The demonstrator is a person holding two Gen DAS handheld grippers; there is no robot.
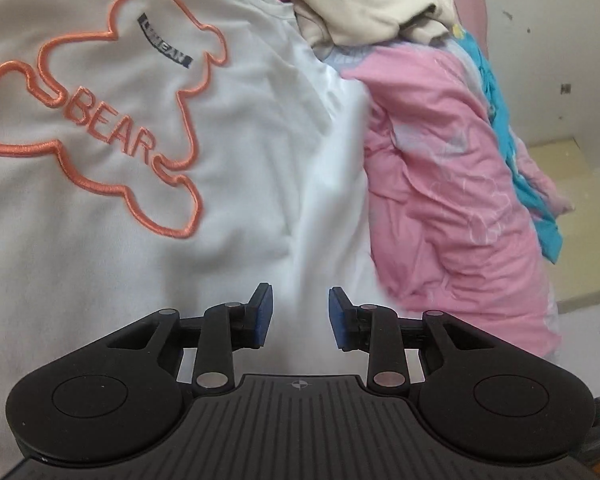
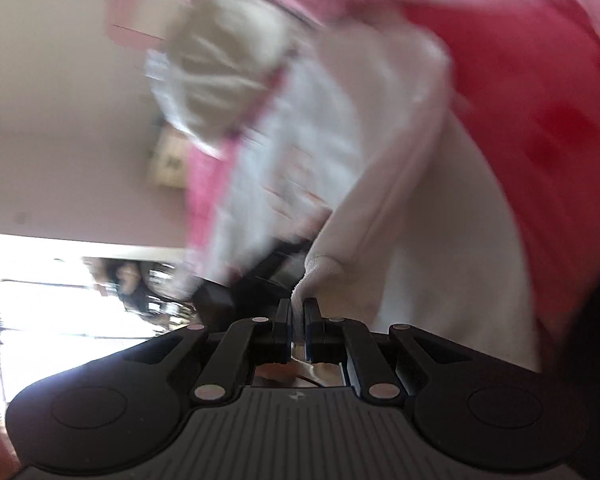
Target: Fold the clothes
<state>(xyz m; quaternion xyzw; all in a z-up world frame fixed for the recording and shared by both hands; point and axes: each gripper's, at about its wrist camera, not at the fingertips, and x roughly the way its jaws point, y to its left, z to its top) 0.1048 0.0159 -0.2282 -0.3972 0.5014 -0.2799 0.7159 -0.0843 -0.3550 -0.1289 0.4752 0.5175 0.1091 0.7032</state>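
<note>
Hovering over the cloth, the left gripper [image 1: 300, 316] points down at a slant w/ its blue pads [image 1: 265, 312] spread apart, nothing between them, white fabric showing through the gap. Right ahead of it lies the white sweatshirt [image 1: 228, 184], spread fairly flat w/ a few soft folds; the orange bear outline [image 1: 100, 120] stitched on it sits ahead & to the left of the tool, "BEAR" in orange across the middle, a small dark label above. The sweatshirt's right edge runs ahead-right of the pads, butting against a crumpled pink garment [image 1: 452, 184]; a blue piece [image 1: 512, 152] lies along the pink one's far side. Farther ahead, a beige garment [image 1: 372, 4] is heaped on top. Open room on the left is mostly the flat sweatshirt itself; to the right the pile crowds in. The right gripper [image 2: 298, 314] has its jaws pressed nearly together, pinching a ribbed white cuff [image 2: 320, 270] of a sleeve [image 2: 404, 200] that rises ahead & to the right of the tool. That view is badly motion-blurred: pink cloth [image 2: 540, 120] ahead-right, bunched white & pink fabric ahead-left, a bright window far left. Can't tell more detail there.
</note>
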